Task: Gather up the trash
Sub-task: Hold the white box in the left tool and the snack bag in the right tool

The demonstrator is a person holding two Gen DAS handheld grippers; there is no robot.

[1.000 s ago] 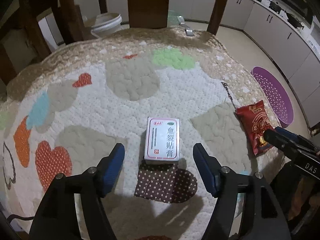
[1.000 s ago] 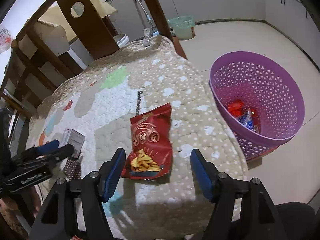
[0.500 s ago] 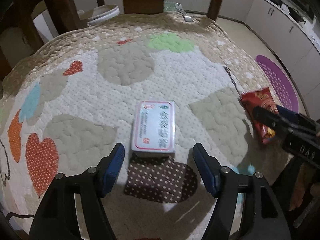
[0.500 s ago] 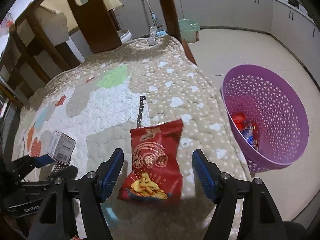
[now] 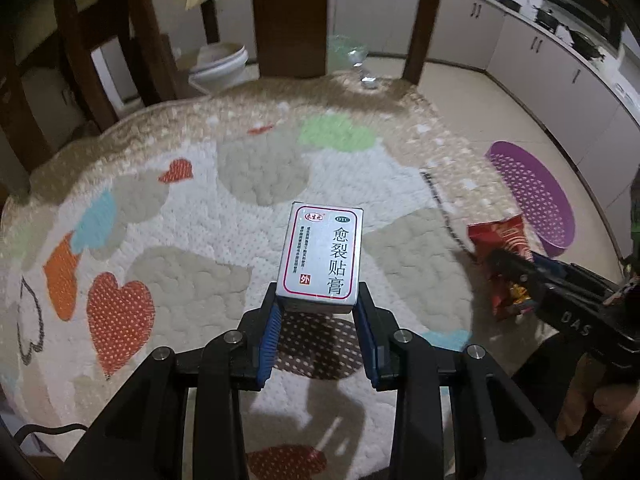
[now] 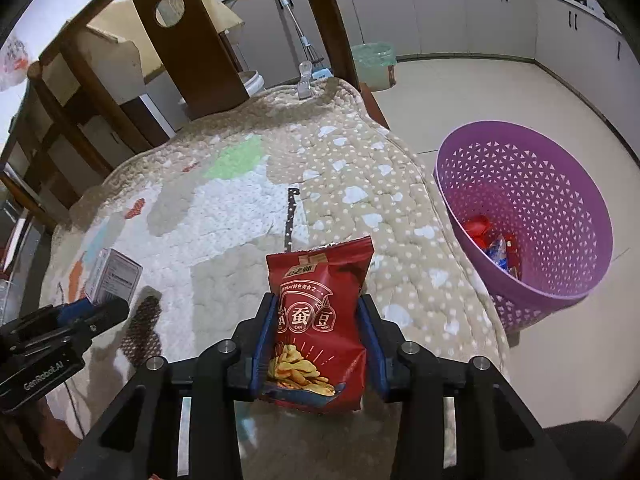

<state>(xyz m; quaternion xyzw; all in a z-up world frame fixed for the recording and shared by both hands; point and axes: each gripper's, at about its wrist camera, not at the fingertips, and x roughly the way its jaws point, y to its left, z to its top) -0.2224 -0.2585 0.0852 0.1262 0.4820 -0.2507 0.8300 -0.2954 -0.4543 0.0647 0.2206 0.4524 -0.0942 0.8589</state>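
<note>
A white medicine box (image 5: 322, 256) with a red border sits between the blue pads of my left gripper (image 5: 318, 308). The jaws are closing on its near end and hold it above the quilted cloth (image 5: 180, 240). In the right wrist view the box (image 6: 114, 276) sticks out ahead of the left gripper (image 6: 100, 310). My right gripper (image 6: 317, 304) is closing on a red snack bag (image 6: 320, 320), its pads pressing both sides. The snack bag (image 5: 502, 248) and the right gripper (image 5: 516, 264) also show at the left view's right edge.
A purple mesh basket (image 6: 560, 184) stands on the floor right of the table with wrappers inside. A dark dotted strip (image 6: 289, 220) lies on the cloth. A metal clip (image 6: 304, 84) sits at the far edge, with wooden chairs (image 6: 188, 40) and a green bin (image 6: 372, 64) behind.
Both grippers have closed from wide open, the left on the medicine box and the right on the snack bag. The box has come up off the cloth with the left gripper.
</note>
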